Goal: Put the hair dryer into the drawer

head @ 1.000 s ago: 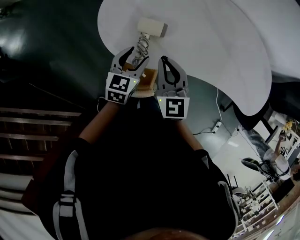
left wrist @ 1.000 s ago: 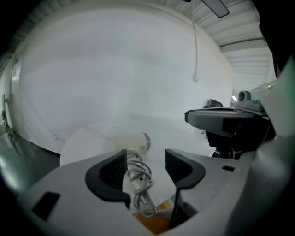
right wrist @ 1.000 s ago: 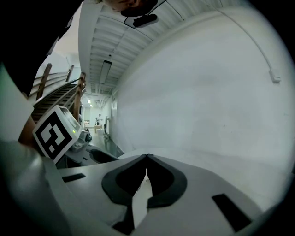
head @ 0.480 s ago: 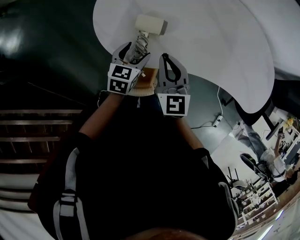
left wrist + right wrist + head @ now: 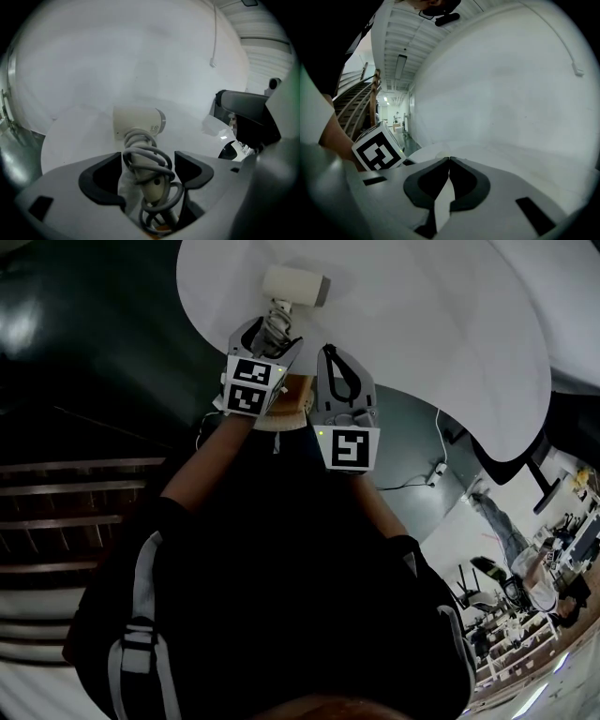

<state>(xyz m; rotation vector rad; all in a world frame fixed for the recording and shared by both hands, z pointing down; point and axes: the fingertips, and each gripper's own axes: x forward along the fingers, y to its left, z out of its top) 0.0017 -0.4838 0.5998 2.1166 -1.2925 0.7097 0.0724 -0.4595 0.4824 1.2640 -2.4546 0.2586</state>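
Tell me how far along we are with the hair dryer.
Early. Done: nothing stowed; the hair dryer lies on the white table. In hand: the left gripper, fingers just opened, straddles its cord-wrapped handle without pressing. The right gripper is shut, empty. Left: grasp, carry, drawer, which isn't visible.

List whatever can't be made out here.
- Drawer: not identifiable in any view.
- Cream hair dryer's lower handle: head view, behind the left gripper, whose jaws have just been opening around it.
- Print on its barrel: left gripper view, too small.
- Grey coiled cord's end: left gripper view, behind the gripper body.
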